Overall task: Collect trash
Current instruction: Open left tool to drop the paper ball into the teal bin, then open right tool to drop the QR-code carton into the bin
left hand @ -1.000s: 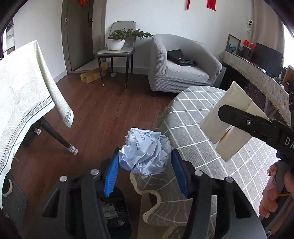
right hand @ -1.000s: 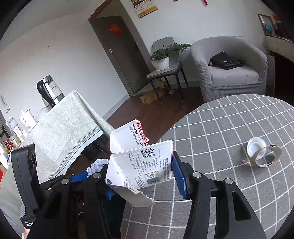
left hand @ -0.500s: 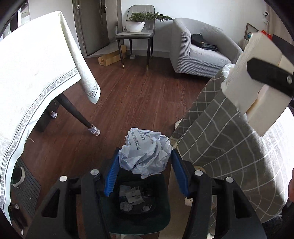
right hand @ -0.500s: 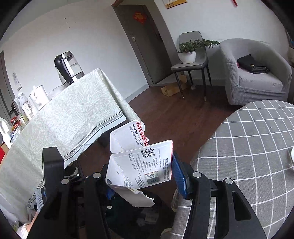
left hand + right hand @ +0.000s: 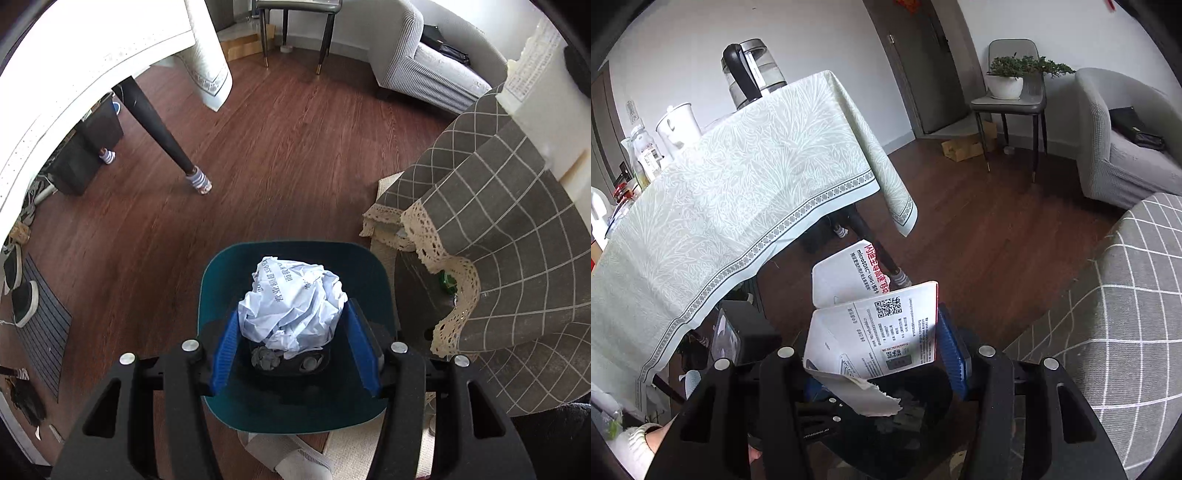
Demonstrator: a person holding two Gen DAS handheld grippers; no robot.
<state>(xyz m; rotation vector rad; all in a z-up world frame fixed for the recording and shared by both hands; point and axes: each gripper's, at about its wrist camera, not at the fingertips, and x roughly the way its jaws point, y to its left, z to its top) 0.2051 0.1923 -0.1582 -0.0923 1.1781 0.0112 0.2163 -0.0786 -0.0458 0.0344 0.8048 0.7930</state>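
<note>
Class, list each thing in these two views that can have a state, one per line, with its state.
Left tongs: shut on the paper ball.
Paper ball: crumpled, held above the bin.
Bin: open-topped, holding some trash.
Right tongs: shut on the carton.
Carton: torn open, flap up.

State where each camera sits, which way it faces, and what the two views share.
Left wrist: on the left gripper, facing steeply down at the crumpled paper it holds over the teal bin.
Right wrist: on the right gripper, facing obliquely down, clamping a torn white package; sleeve shows.
Shared: grey checked tablecloth, armchair.
</note>
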